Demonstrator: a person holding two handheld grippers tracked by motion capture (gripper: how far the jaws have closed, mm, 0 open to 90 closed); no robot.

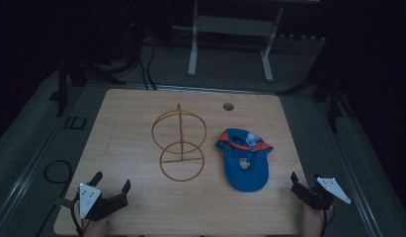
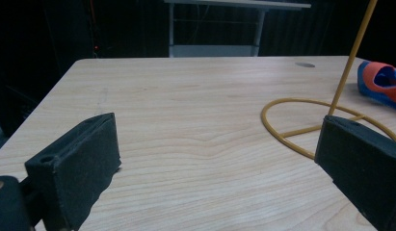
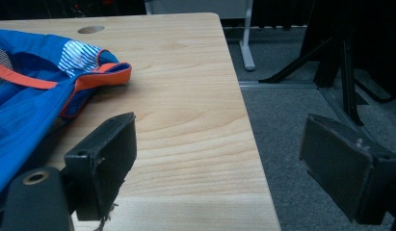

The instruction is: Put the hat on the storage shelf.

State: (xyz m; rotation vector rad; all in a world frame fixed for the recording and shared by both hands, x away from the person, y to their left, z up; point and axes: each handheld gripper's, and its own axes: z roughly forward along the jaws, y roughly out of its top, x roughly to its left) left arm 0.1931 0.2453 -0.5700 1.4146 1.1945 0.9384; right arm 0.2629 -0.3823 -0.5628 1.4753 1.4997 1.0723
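At the bottom corners of the high view I hold my left gripper [image 1: 111,186] and right gripper [image 1: 303,185] low, both with jaws wide apart and nothing between them. Further up, right of centre, the blue cap [image 1: 244,159] lies on the table [image 1: 131,106], beside the wire stand [image 1: 180,145] at mid-frame. I judge this the approach step: next the right gripper must reach up-left to the cap's brim.
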